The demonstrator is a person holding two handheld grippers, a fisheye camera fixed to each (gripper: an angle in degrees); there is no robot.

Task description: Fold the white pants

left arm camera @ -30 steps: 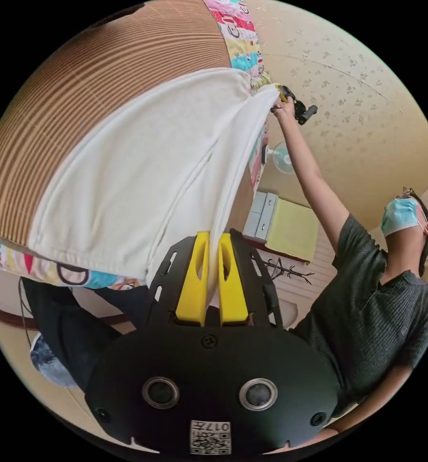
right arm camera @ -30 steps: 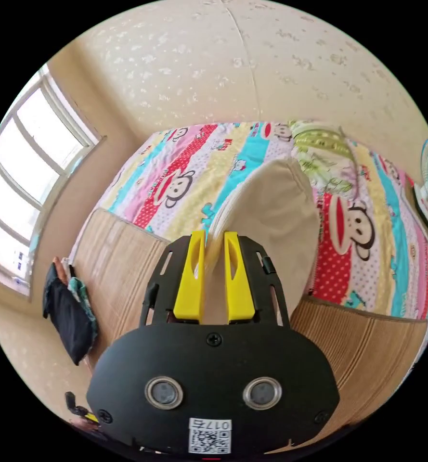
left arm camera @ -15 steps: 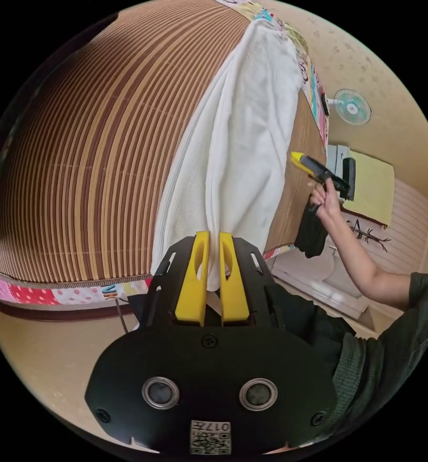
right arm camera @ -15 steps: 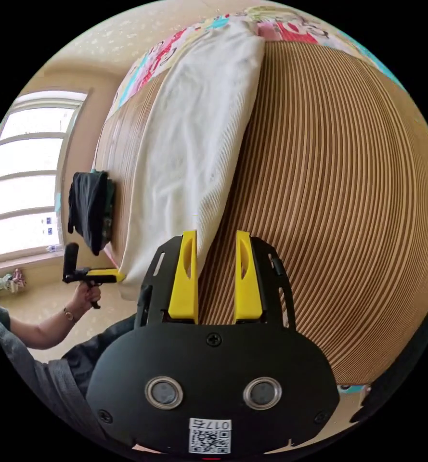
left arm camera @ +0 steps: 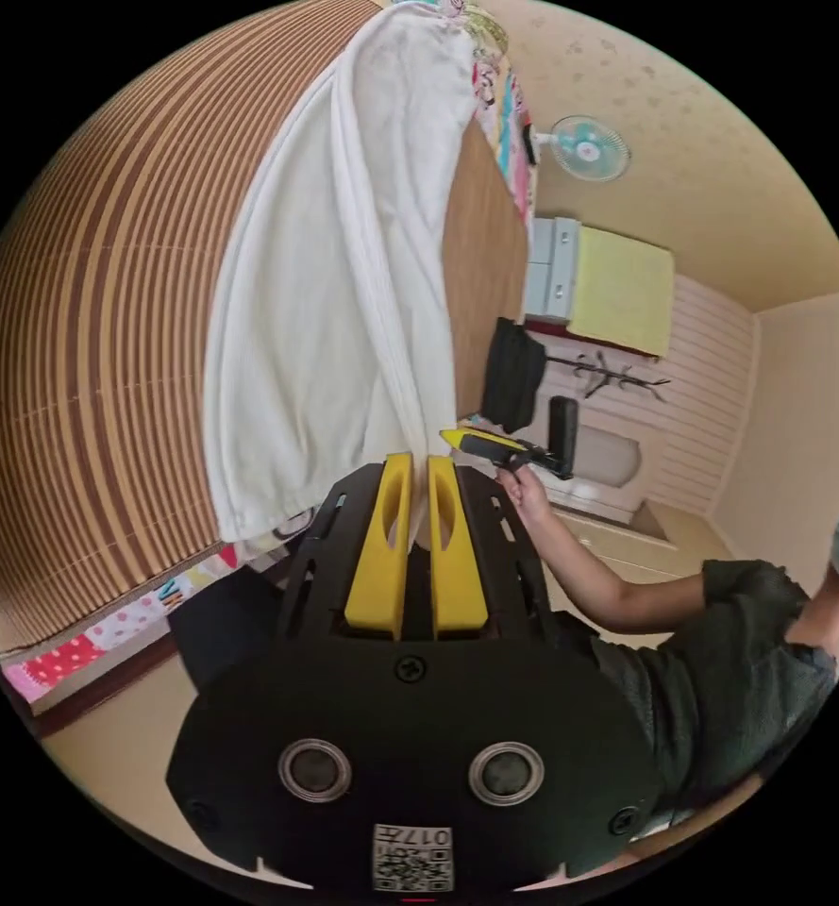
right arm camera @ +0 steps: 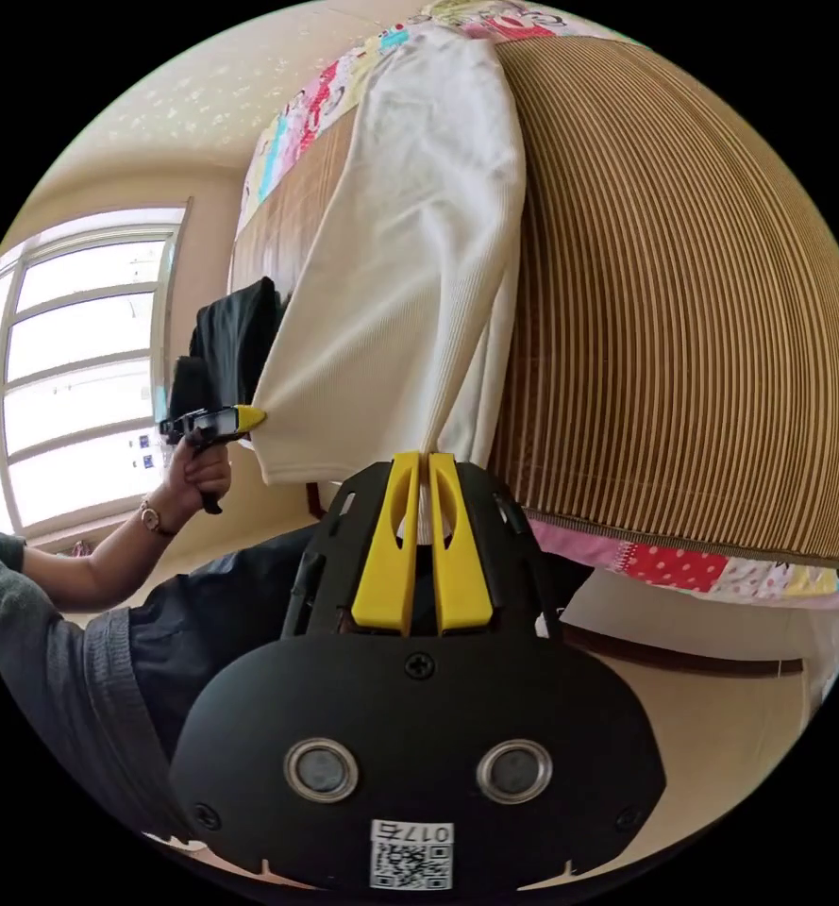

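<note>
The white pants [left arm camera: 315, 302] lie lengthwise on a striped bamboo mat [left arm camera: 89, 330], folded leg on leg. Their near end hangs past the bed's edge. My left gripper [left arm camera: 417, 462] is shut on that near end. The right gripper [left arm camera: 476, 442], in the person's hand, holds the same end just to the right. In the right gripper view the pants [right arm camera: 410, 245] run away up the mat [right arm camera: 702, 302]. My right gripper [right arm camera: 424, 461] is shut on one near corner. The left gripper [right arm camera: 221, 421] pinches the other corner at the left.
A black garment [left arm camera: 513, 373] hangs over the bed's side. A colourful printed sheet [right arm camera: 712, 566] shows under the mat. A fan [left arm camera: 579, 149], grey drawers [left arm camera: 544, 269] and a window [right arm camera: 79, 368] stand around the room. The person's body sits close behind both grippers.
The pants, held up a second ago, now lie on the mat. My right gripper stood open beside their end half a second ago and has shut on it. Both hands have come closer.
</note>
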